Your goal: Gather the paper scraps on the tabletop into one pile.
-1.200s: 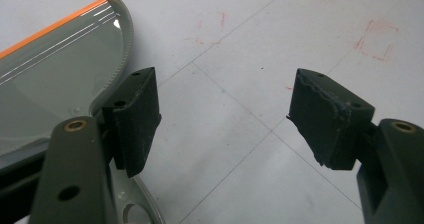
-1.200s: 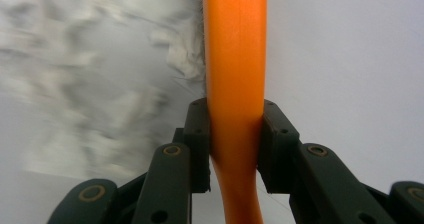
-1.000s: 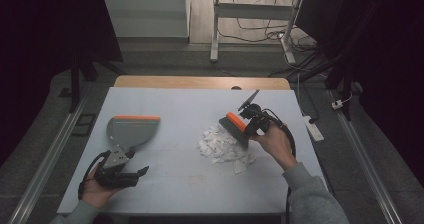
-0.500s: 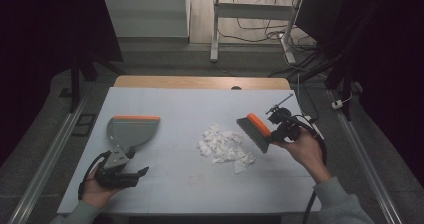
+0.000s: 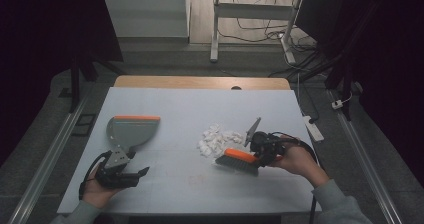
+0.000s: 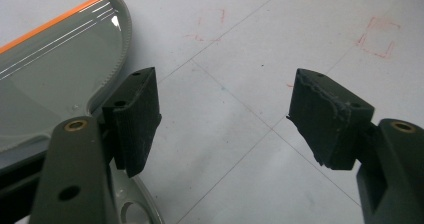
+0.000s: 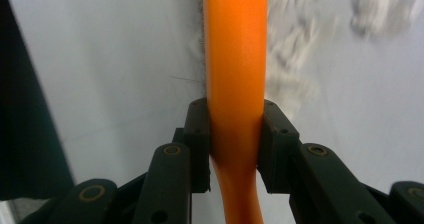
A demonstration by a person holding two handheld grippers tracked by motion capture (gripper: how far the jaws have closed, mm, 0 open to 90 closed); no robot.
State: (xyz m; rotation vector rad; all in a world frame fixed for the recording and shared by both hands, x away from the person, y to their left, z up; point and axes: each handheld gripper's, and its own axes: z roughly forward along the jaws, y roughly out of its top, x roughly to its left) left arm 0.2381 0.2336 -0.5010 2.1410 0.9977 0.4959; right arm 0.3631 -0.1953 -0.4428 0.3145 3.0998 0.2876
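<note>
A grey dustpan [image 5: 131, 130] with an orange lip lies at the table's left, its handle toward the person. My left gripper [image 5: 132, 167] sits beside that handle. In the left gripper view the jaws [image 6: 225, 119] stand open over bare table, and the dustpan [image 6: 45, 84] lies just outside the left one. A pile of white paper scraps [image 5: 217, 138] sits mid-table. My right gripper [image 5: 261, 155] is shut on the orange handle of a brush [image 5: 239, 160] at the pile's near right side. The right gripper view shows both pads [image 7: 235, 129] pressing on the brush handle [image 7: 235, 49], with blurred scraps [image 7: 295, 49] beside it.
The white table top [image 5: 200, 104] has a wooden strip [image 5: 200, 82] along its far edge. Faint red marks [image 6: 377, 34] are drawn on it. A power strip [image 5: 313, 128] and cables lie on the floor off the right edge. Metal rails run along both sides.
My right gripper carried the brush from the pile's far right side out to the right, then toward the person, down to the pile's near right. The left hand stayed put.
</note>
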